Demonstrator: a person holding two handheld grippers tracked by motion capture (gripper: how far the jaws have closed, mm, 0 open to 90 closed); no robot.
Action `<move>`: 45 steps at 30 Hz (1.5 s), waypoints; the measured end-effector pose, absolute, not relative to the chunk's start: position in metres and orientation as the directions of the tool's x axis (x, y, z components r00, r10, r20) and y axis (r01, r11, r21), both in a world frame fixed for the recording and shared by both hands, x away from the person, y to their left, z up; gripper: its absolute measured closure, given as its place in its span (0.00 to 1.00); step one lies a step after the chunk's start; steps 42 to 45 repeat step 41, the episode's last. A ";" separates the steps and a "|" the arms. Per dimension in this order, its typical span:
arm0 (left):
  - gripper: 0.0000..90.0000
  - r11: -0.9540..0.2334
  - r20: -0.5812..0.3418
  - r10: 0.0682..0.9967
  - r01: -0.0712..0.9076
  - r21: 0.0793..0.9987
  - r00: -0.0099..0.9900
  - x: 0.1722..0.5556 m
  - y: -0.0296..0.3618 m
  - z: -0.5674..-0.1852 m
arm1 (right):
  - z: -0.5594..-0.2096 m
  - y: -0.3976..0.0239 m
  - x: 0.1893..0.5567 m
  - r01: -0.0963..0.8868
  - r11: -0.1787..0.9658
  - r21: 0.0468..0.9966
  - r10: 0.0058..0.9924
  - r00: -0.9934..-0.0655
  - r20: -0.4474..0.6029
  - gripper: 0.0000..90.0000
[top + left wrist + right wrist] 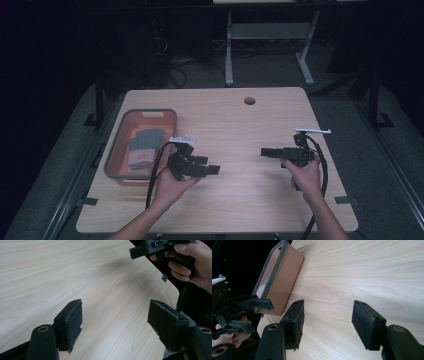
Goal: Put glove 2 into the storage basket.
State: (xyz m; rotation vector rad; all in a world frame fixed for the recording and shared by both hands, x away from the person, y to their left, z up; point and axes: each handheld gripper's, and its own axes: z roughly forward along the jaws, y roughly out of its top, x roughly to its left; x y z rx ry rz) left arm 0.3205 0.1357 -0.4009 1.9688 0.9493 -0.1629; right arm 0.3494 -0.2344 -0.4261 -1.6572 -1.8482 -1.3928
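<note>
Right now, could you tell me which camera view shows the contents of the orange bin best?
The high view: it looks down into the orange bin, showing folded cloths inside. The right gripper view shows the bin's outer wall and grey rim from the side, with the contents hidden.

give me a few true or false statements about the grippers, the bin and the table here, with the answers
1. Both black two-jaw grippers, the left gripper and the right gripper, have open jaws with nothing between them. True.
2. The orange plastic bin with a grey rim sits at the right edge of the table. False: it sits at the left side of the light wooden table.
3. Folded grey and pink cloth lies inside the bin. True.
4. The right gripper is clamped on the bin's rim. False: it is held above bare table, well apart from the bin.
5. The two grippers point toward each other. True.
</note>
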 end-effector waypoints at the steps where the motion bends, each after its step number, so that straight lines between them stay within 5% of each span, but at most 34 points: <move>1: 0.31 -0.285 -0.457 0.557 0.676 0.680 0.694 0.320 0.135 -0.402 | -0.427 -0.235 0.349 0.884 -0.133 0.447 0.598 -0.288 0.748 0.47; 45: 0.29 -0.292 -0.486 0.502 0.669 0.684 0.716 0.287 0.128 -0.437 | -0.464 -0.264 0.289 0.879 -0.151 0.452 0.562 -0.300 0.770 0.42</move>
